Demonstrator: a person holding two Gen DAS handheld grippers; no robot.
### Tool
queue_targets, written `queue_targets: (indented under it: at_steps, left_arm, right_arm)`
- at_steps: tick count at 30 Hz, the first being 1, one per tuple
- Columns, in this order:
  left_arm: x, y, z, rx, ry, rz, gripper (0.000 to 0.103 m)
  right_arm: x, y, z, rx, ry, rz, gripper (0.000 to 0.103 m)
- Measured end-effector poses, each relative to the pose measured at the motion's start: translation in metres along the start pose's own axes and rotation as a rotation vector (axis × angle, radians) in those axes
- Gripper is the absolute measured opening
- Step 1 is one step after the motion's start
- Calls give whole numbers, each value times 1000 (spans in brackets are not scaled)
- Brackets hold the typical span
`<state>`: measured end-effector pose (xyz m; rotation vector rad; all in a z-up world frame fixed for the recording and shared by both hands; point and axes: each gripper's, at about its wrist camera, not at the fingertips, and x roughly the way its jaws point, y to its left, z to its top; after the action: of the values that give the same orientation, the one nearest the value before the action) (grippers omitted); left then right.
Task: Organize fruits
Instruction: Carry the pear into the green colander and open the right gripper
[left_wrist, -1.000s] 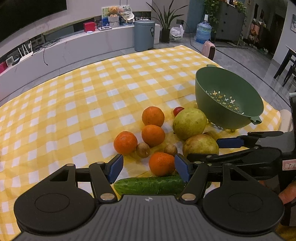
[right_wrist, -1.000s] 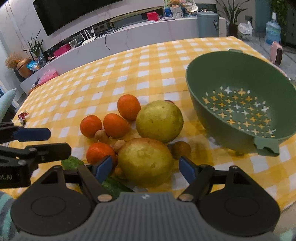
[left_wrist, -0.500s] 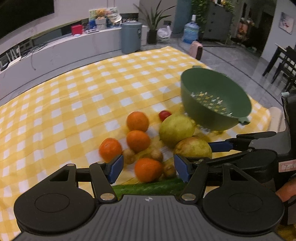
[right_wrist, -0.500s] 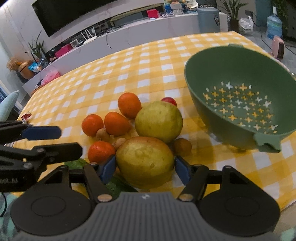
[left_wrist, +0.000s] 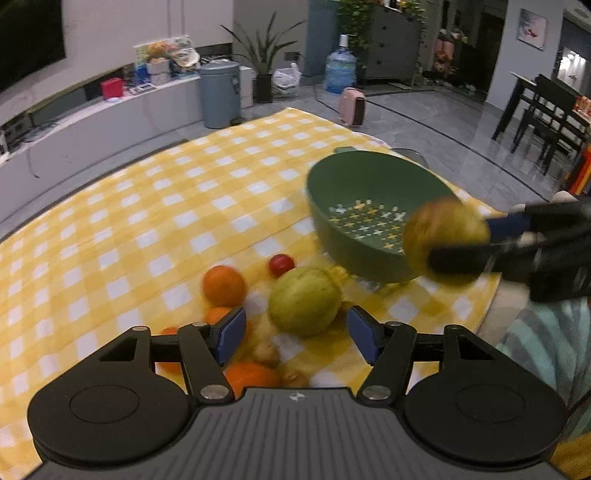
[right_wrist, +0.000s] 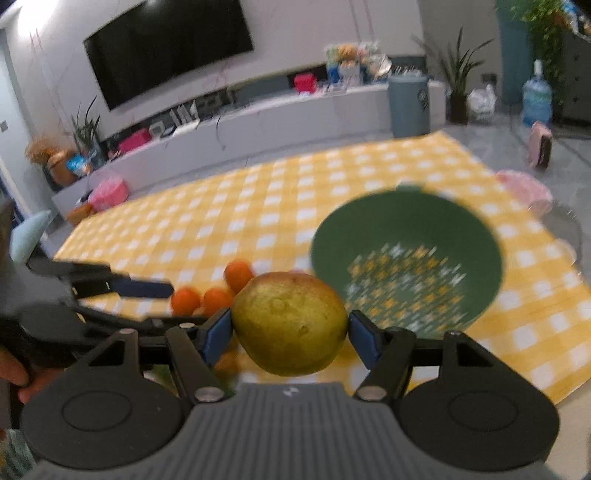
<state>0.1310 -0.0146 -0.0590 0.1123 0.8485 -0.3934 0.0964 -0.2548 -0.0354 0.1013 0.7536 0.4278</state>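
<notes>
Lifted off the yellow checked cloth (right_wrist: 280, 206), the round yellow-green pear (right_wrist: 290, 323) now rides pinched in the right gripper (right_wrist: 290, 328) beside the green plastic colander (right_wrist: 406, 254); its smooth curve might slip, while the left gripper (left_wrist: 295, 334) gapes empty

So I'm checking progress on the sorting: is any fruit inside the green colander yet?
No. In the right wrist view the green colander shows only its bare perforated bottom, while the pear sits between the right gripper's jaws.

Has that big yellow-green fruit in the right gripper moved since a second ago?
Yes. The fruit, clamped in the right gripper, has risen off the checked cloth toward the green colander.
</notes>
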Motion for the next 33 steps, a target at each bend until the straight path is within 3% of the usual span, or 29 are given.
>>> queue_targets:
  at_steps: [4, 7, 17, 28, 33]
  left_arm:
    - [23, 0, 6, -75, 29, -49, 78]
    - [39, 0, 10, -117, 45, -34, 79]
    - [68, 0, 13, -132, 100, 32, 80]
    - [78, 2, 17, -179, 111, 30, 80]
    - [79, 2, 17, -194, 100, 29, 75]
  right_arm:
    - [2, -24, 17, 2, -23, -60, 65]
    - [17, -43, 24, -3, -1, -91, 65]
    - [99, -79, 32, -73, 199, -116, 66]
    - [143, -78, 27, -248, 341, -185, 66]
    - [147, -77, 28, -272, 352, -190, 66]
